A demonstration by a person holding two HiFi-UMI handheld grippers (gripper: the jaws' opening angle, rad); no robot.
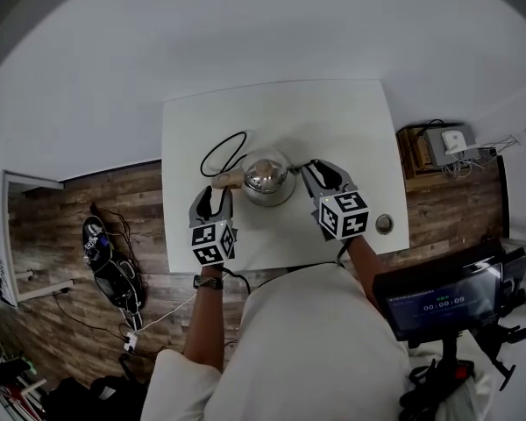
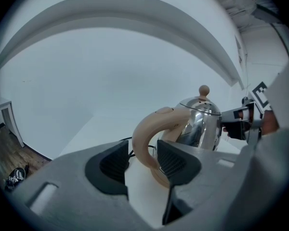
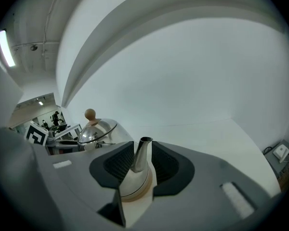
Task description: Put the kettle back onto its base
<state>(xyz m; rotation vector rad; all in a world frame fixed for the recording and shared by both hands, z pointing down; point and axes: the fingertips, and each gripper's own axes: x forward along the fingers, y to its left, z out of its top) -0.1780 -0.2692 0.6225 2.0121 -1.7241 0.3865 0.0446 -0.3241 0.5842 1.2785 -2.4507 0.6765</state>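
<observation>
A shiny steel kettle (image 1: 267, 176) with a beige handle stands upright on the white table (image 1: 333, 121). My left gripper (image 1: 212, 198) is at its handle side and my right gripper (image 1: 320, 175) at its spout side. In the left gripper view the curved beige handle (image 2: 144, 138) lies between the jaws of the left gripper (image 2: 142, 162), with a gap beside the left pad, so it is open. In the right gripper view the steel spout (image 3: 142, 153) rises between the pads of the right gripper (image 3: 142, 165), clear on both sides. A beige ring (image 3: 135, 194) shows under the kettle's body.
A black cord (image 1: 223, 152) loops on the table behind the kettle's left. A round metal grommet (image 1: 384, 224) sits near the table's right front edge. A screen on a stand (image 1: 447, 296) is at the person's right. Cables and a shoe (image 1: 105, 253) lie on the wooden floor at left.
</observation>
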